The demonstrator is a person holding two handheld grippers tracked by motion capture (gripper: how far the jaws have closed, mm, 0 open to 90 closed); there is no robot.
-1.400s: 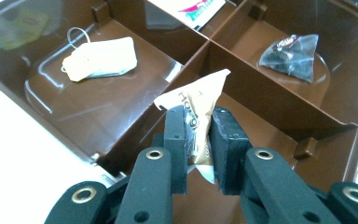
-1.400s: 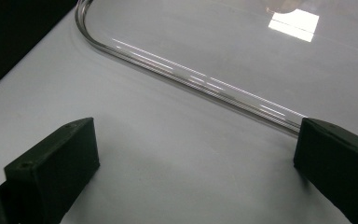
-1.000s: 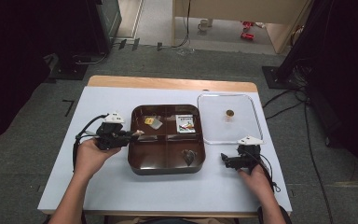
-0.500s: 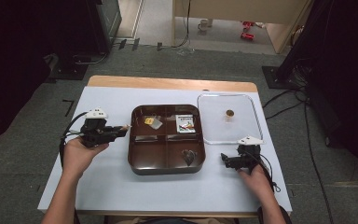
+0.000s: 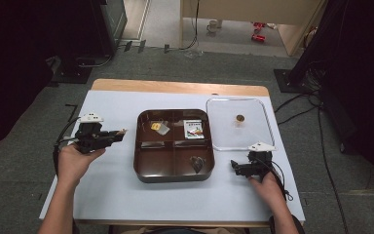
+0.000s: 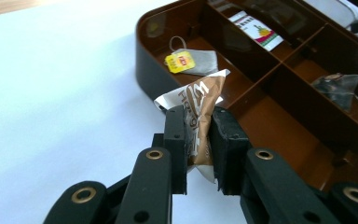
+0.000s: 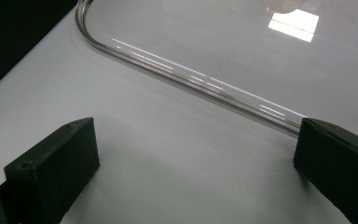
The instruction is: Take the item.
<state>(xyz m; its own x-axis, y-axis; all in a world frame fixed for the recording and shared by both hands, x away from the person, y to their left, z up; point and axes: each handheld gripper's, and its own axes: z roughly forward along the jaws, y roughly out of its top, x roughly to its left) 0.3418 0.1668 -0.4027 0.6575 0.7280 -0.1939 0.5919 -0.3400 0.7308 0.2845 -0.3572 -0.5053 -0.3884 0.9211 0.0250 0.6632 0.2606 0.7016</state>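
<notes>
A dark brown four-compartment tray [image 5: 141, 168] sits mid-table. My left gripper [image 5: 120, 132] hovers left of it, shut on a brown-and-white sachet [image 6: 201, 109] that sticks out beyond the pads. The left gripper [image 6: 198, 137] points toward the tray's near wall [image 6: 145, 70]. In the tray lie a tea bag with a yellow tag [image 5: 158, 127], a printed packet [image 5: 193, 129] and a dark pyramid tea bag [image 5: 197, 163]. My right gripper [image 5: 234, 166] rests on the table right of the tray, open, with nothing between its jaws [image 7: 193, 163].
A clear plastic lid [image 5: 260, 141] with a small brown knob [image 5: 240, 117] lies flat right of the tray; its rounded rim [image 7: 191, 79] runs just beyond my right gripper. White table surface [image 5: 107, 185] surrounds everything; a wooden edge [image 5: 175, 87] marks the far side.
My left gripper has drawn leftward away from the tray's left edge, carrying the sachet with it. The right gripper has stayed put.
</notes>
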